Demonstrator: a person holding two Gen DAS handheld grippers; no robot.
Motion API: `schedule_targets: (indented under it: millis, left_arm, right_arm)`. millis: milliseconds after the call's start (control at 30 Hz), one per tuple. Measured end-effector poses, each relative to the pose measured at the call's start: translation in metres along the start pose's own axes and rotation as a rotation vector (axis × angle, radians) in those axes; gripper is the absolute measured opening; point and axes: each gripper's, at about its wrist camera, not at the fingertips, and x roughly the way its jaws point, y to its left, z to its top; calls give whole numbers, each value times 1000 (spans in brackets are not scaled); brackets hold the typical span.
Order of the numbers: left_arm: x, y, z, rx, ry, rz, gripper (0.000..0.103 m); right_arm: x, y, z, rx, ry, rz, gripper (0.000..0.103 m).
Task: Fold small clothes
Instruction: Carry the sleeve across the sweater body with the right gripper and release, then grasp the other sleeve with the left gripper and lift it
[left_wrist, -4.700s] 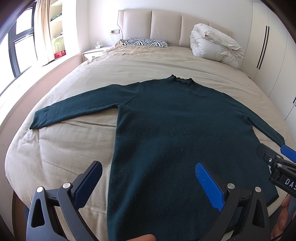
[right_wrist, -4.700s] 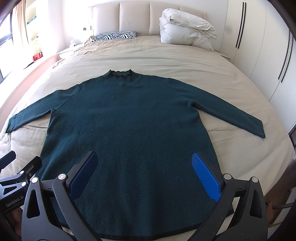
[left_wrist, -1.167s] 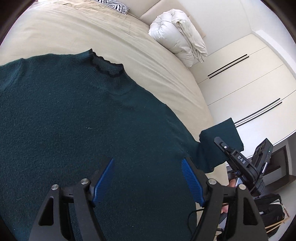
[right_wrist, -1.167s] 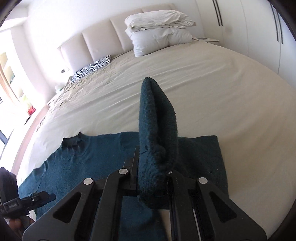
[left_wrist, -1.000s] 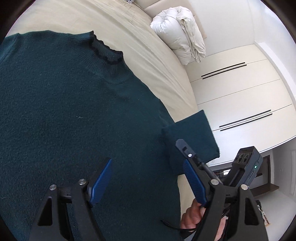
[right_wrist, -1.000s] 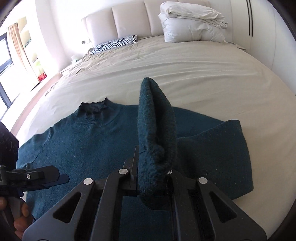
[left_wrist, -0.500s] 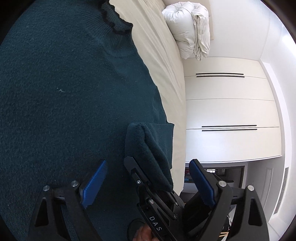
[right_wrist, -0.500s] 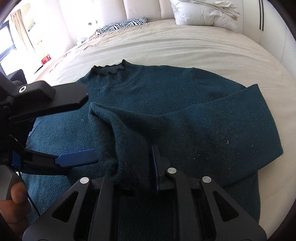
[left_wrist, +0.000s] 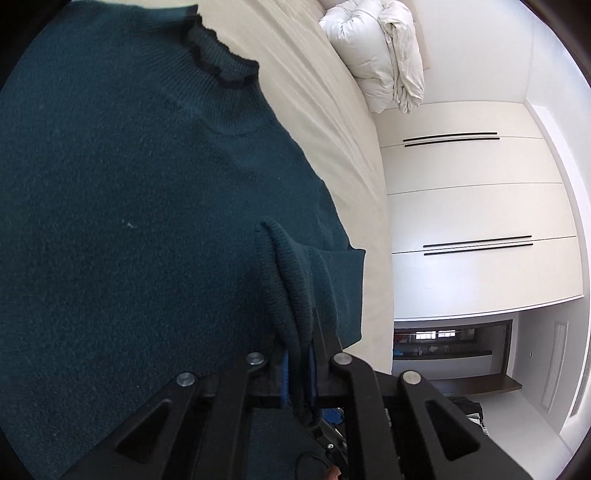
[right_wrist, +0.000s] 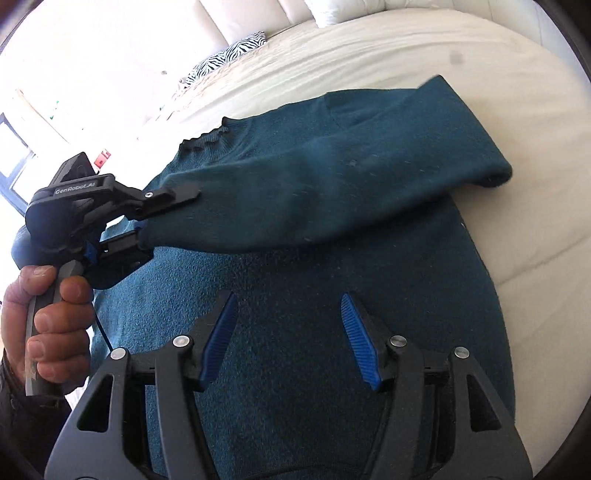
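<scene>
A dark teal sweater (left_wrist: 129, 206) lies flat on the bed, its frilled collar (left_wrist: 218, 62) toward the headboard; it also fills the right wrist view (right_wrist: 332, 288). Its right sleeve (right_wrist: 332, 184) is folded across the chest. My left gripper (left_wrist: 297, 373) is shut on the sleeve cuff (left_wrist: 280, 280); in the right wrist view it (right_wrist: 147, 218) holds that cuff above the sweater's body. My right gripper (right_wrist: 290, 339) is open and empty over the lower body of the sweater.
The beige bed (right_wrist: 406, 48) extends around the sweater. A rolled white duvet (left_wrist: 384, 55) sits near the headboard, a zebra pillow (right_wrist: 229, 55) further left. White wardrobe doors (left_wrist: 472, 206) stand beside the bed.
The sleeve cuff passed from my right gripper to my left: the left gripper closed on it, the right gripper opened and drew back. The sleeve now lies further across the chest.
</scene>
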Motion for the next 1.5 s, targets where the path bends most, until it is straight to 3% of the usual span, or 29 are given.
schedule_targets:
  millis: [167,367,567,667,900,1133,1300,1500]
  left_arm:
    - [-59,1,22,96,-99,108,9]
    - [-111,40,44,73,-194,233,8]
    - [-116,75,52,20,-211,269,9]
    - [-107,82,49,31,-201,299,9]
    - [-112,92,35,34,-230,294,9]
    - [-104,96,42,50,-244,323,9]
    - [-108,115,42,30,-277,222,9]
    - [-101,116,45,52,-280,235,11]
  right_arm:
    - [-7,-19,-12,51,-5,24,57]
    - [-3,-23,-11,69,-6,27,57]
    - [-1,-24,-6,82,6,40,57]
    - [-6,-29,3,114,25,88,57]
    - [-25,-80,76,312,-50,271,57]
    - [45,-114,143,468,51,414,59]
    - [89,-128,184,558,82,487,59]
    - [107,-133,199,595,105,522,57]
